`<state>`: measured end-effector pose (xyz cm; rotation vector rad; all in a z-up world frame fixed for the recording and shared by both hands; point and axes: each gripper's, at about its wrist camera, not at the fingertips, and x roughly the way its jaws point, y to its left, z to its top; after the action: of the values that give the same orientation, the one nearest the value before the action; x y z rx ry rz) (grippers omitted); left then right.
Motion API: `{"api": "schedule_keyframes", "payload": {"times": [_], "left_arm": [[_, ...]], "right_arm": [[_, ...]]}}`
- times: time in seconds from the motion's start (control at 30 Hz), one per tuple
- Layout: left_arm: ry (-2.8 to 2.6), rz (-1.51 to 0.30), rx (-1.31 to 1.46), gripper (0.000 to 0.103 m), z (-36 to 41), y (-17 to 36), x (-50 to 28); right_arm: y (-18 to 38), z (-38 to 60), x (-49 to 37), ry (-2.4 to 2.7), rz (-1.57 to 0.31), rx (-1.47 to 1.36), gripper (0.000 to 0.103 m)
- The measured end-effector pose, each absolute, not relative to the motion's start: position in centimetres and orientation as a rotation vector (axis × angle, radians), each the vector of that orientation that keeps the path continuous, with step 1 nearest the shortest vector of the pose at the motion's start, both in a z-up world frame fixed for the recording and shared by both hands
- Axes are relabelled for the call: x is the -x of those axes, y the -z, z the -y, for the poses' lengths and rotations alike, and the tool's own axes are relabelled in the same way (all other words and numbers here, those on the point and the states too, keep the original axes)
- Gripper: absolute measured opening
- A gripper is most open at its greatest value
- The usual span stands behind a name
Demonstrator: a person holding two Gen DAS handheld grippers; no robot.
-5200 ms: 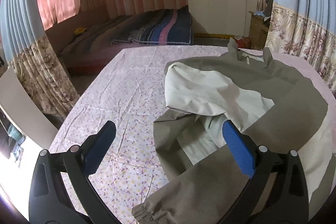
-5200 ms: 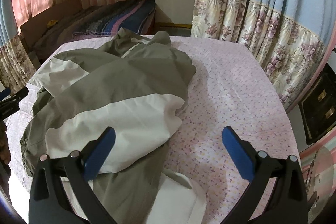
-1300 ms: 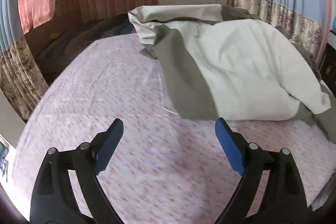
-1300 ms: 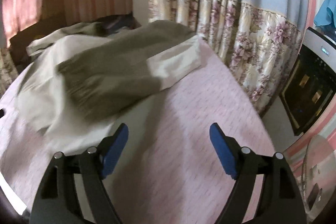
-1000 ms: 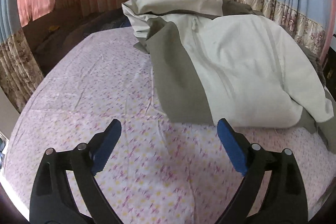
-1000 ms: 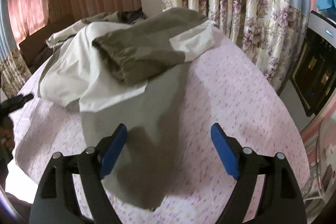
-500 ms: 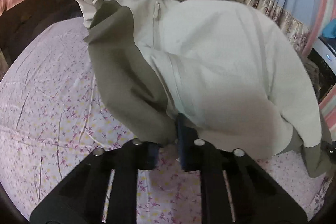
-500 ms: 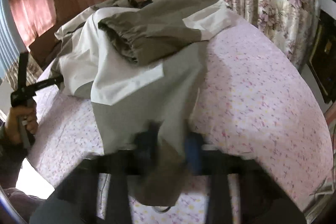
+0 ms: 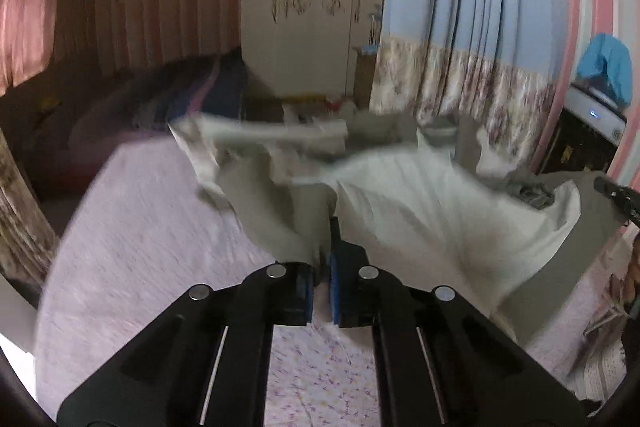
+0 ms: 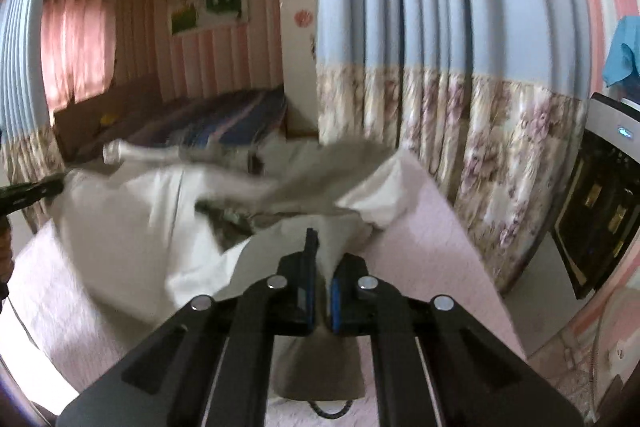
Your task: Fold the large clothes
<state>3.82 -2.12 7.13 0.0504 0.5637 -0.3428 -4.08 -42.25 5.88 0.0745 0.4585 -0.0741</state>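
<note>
A large olive and cream jacket [image 9: 420,203] is lifted above the table with the pink flowered cloth [image 9: 132,227]; it is motion-blurred. My left gripper [image 9: 325,259] is shut on an olive edge of the jacket. My right gripper [image 10: 320,267] is shut on another olive edge of the jacket [image 10: 132,227], with fabric hanging down between its arms. The right gripper's tip shows at the right edge of the left wrist view [image 9: 618,197], and the left gripper's tip at the left edge of the right wrist view [image 10: 28,193].
A bed with a dark striped blanket [image 9: 160,107] lies beyond the table. Blue and flowered curtains [image 10: 460,107] hang along the right side. A dark appliance [image 10: 600,207] stands at the right. A white wardrobe [image 9: 312,19] is at the back.
Both grippers went from open to shut on the jacket's edges about half a second ago. They have since lifted it off the table, and the jacket now hangs spread between them.
</note>
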Motion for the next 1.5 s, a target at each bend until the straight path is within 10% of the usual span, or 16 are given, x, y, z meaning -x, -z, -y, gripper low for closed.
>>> {"api": "schedule_keyframes", "payload": {"times": [0.23, 0.3, 0.37, 0.43, 0.47, 1.23, 1.33, 1.37, 1.43, 1.5], "left_arm": [[0.350, -0.630, -0.114, 0.013, 0.3, -10.3, -3.5], [0.345, -0.704, -0.136, 0.021, 0.1, -8.5, -4.0], [0.330, -0.777, -0.167, 0.031, -0.3, -5.9, -4.1], [0.300, -0.804, -0.162, 0.094, -1.2, -4.1, -3.5], [0.263, -0.802, -0.182, 0.100, -1.7, -3.1, -2.8], [0.388, -0.840, -0.063, 0.100, -2.6, 7.6, 3.2], [0.333, -0.818, -0.089, 0.100, -1.7, 7.9, 3.1], [0.324, -0.816, -0.091, 0.096, -1.5, 7.9, 3.1], [0.374, -0.850, -0.064, 0.050, -0.9, 8.2, 3.2], [0.370, -0.860, -0.075, 0.034, 0.0, 8.1, 3.4]], "right_arm": [[-6.6, 44.2, 3.3, 0.087, -0.524, -0.135, 0.006], [-5.3, 44.5, 3.2, 0.095, -0.583, -0.147, 0.023], [-4.3, 44.8, 3.5, 0.155, -0.606, -0.115, 0.075], [-3.2, 45.3, 4.2, 0.166, -0.632, -0.113, 0.074], [-2.7, 45.5, 4.4, 0.171, -0.651, -0.124, 0.075], [6.8, 45.1, 6.2, 0.089, -0.951, -0.269, 0.074], [6.9, 44.7, 6.3, 0.082, -0.954, -0.247, 0.058], [6.9, 44.7, 6.2, 0.088, -0.959, -0.235, 0.040], [6.8, 44.7, 6.4, 0.093, -0.959, -0.220, 0.013], [6.4, 44.6, 6.5, 0.070, -0.949, -0.211, 0.005]]}}
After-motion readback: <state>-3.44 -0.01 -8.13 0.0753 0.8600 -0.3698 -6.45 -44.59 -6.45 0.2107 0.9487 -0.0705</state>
